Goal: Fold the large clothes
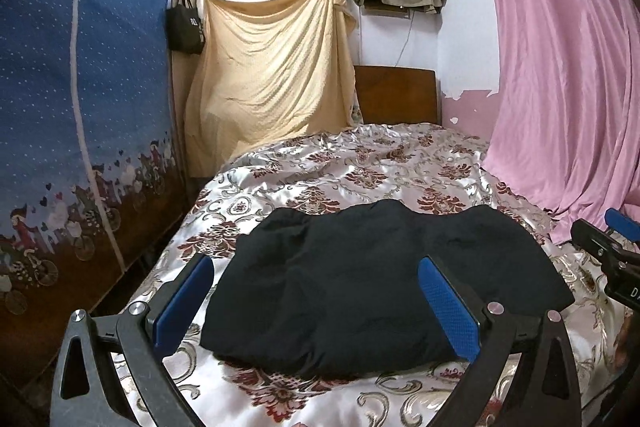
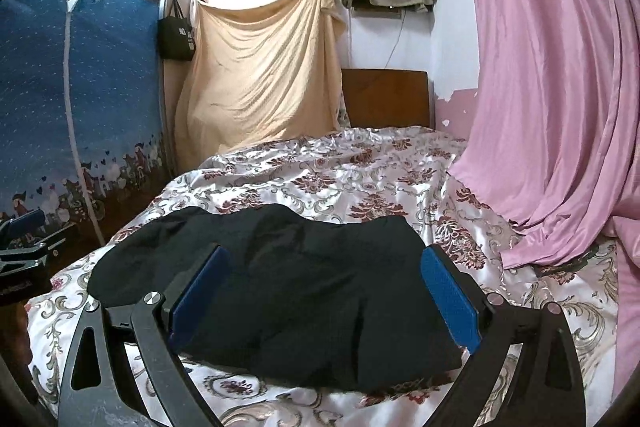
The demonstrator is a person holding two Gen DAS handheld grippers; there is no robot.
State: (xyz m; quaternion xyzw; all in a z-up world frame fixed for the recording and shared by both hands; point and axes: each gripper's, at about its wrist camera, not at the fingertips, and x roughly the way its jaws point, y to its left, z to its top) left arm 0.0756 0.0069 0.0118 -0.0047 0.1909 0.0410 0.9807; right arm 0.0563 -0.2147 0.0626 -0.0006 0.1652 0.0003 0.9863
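Observation:
A black garment [image 1: 360, 291] lies folded into a thick bundle on the floral satin bedspread [image 1: 360, 163]. My left gripper [image 1: 316, 279] is open, its blue pads spread wide just above the near edge of the bundle, holding nothing. In the right wrist view the same garment [image 2: 280, 291] lies under my right gripper [image 2: 324, 267], which is also open and empty over its near edge. The right gripper shows at the right edge of the left wrist view [image 1: 616, 247]; the left gripper shows at the left edge of the right wrist view [image 2: 24, 243].
A blue fabric wardrobe [image 1: 80, 131] stands along the left of the bed. A yellow sheet [image 1: 272, 67] hangs at the back, beside a wooden headboard [image 1: 396, 95]. A pink curtain [image 1: 560, 67] hangs on the right and rests on the bed edge.

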